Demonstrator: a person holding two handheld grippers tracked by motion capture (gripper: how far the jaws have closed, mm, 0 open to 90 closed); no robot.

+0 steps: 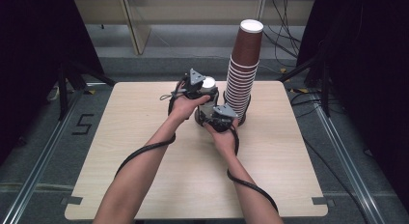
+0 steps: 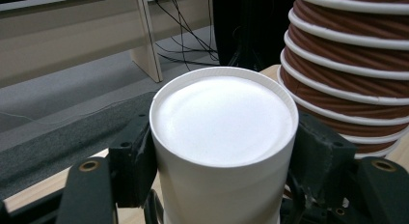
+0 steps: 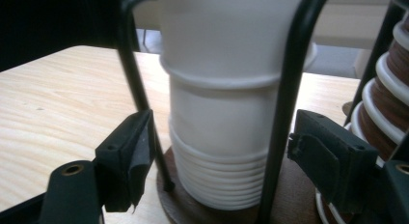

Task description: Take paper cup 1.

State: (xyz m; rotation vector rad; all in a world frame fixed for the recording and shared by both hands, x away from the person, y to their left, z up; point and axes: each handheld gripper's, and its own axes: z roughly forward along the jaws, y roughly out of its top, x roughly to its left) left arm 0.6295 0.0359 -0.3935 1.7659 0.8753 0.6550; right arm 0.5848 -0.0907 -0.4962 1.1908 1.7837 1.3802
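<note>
A white paper cup (image 2: pixel 223 137), upside down atop a short white stack (image 3: pixel 219 185) in a wire holder near the surface's (image 1: pixel 144 175) far edge, sits clamped in the left gripper's (image 1: pixel 197 86) jaws; the right gripper's (image 1: pixel 219 119) jaws stand parted, clear of the stack's base, the tall brown cup stack (image 1: pixel 243 74) just beside, open room nearer the person

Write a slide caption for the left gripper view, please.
Left gripper shut on upturned white cup, beside brown cup stack.
</note>
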